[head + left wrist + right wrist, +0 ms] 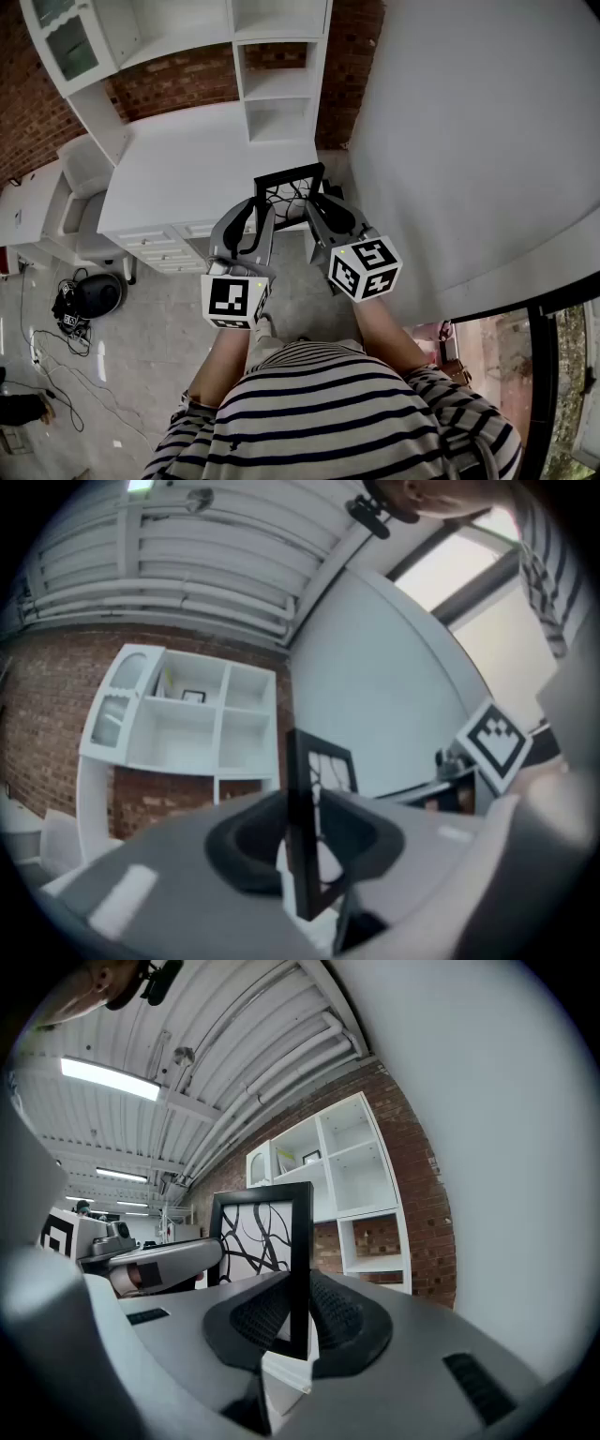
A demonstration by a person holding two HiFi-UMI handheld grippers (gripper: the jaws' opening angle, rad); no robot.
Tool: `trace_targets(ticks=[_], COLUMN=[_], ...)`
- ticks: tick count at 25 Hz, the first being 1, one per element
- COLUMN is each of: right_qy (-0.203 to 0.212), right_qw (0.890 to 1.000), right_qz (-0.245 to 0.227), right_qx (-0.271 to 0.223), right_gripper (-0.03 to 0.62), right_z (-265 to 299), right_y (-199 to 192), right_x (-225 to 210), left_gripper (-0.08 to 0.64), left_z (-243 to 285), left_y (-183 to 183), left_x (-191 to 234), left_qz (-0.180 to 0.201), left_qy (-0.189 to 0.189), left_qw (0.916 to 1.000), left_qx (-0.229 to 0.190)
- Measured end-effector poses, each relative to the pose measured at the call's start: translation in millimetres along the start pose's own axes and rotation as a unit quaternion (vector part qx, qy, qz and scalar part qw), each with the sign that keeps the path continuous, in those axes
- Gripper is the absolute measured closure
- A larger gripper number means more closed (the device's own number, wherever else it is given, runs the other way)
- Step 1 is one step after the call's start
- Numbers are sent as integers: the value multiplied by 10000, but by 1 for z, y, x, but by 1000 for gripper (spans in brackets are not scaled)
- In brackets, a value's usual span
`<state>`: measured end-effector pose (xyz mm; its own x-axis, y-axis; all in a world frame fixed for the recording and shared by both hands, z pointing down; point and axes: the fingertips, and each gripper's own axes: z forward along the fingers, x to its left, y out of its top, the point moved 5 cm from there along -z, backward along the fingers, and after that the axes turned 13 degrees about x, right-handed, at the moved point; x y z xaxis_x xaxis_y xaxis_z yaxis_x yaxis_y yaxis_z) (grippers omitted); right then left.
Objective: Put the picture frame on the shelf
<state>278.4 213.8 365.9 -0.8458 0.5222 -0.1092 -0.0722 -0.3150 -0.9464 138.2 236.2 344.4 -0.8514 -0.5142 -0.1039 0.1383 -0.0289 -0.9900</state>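
Frame: black frame (292, 190) with a white picture of dark branching lines. It is in the air, upright, well short of the shelf (279, 86) and below its open compartments.
Left gripper (262, 210): jaws narrow, pads pressed on the frame's left side bar. The left gripper view shows the bar edge-on between them.
Right gripper (318, 208): jaws narrow, pads pressed on the frame's right side bar. Its view shows the picture face to the left of the jaws.
Shelf: white unit of open boxes against the brick wall, rising from the far edge of the counter (187, 173). Both gripper views look toward it past the frame.
Shelf contents: a small dark-edged item stands in one upper compartment. The other compartments in view look bare.
Counter: white, with drawers in front, between the person and the shelf. The frame hangs just off the counter edge farthest from the shelf.
Step in hand (judged): two-handed carry toward the shelf. The frame rests on nothing, so the placing is not done.
Next move calls for: both grippers travelling together toward the shelf and upward, keeping their spacing so the frame neither twists nor slips. The frame's bottom edge has to clear the compartment floor, and the frame must pass between the side walls.
Release (judged): set the bottom edge down inside a compartment and lean or stand the frame stable before either pair of jaws lets go.
Risk: uneven pull between the two grips could skew the frame against a shelf wall.
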Motion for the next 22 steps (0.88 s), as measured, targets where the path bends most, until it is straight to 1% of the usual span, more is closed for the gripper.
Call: trace_targets(ticks=[7, 15, 19, 22], right_qy=[-8, -80, 83, 177], right_qw=[10000, 9999, 9998, 9996], right_qz=[14, 90, 101, 6], right_qx=[-33, -49, -129, -240], right_gripper=[529, 529, 529, 529], right_z=[-4, -11, -13, -15], right_y=[4, 8, 10, 13], right_x=[1, 6, 8, 8], left_gripper=[451, 451, 451, 451], left_z=[-1, -8, -9, -8], left_y=[5, 12, 17, 17], left_x=[-1, -2, -3, -4], left_qz=[-83, -58, -54, -45], left_qy=[-29, -150, -111, -73], left_qw=[9999, 9999, 9999, 9999], left_qx=[-70, -63, -116, -110])
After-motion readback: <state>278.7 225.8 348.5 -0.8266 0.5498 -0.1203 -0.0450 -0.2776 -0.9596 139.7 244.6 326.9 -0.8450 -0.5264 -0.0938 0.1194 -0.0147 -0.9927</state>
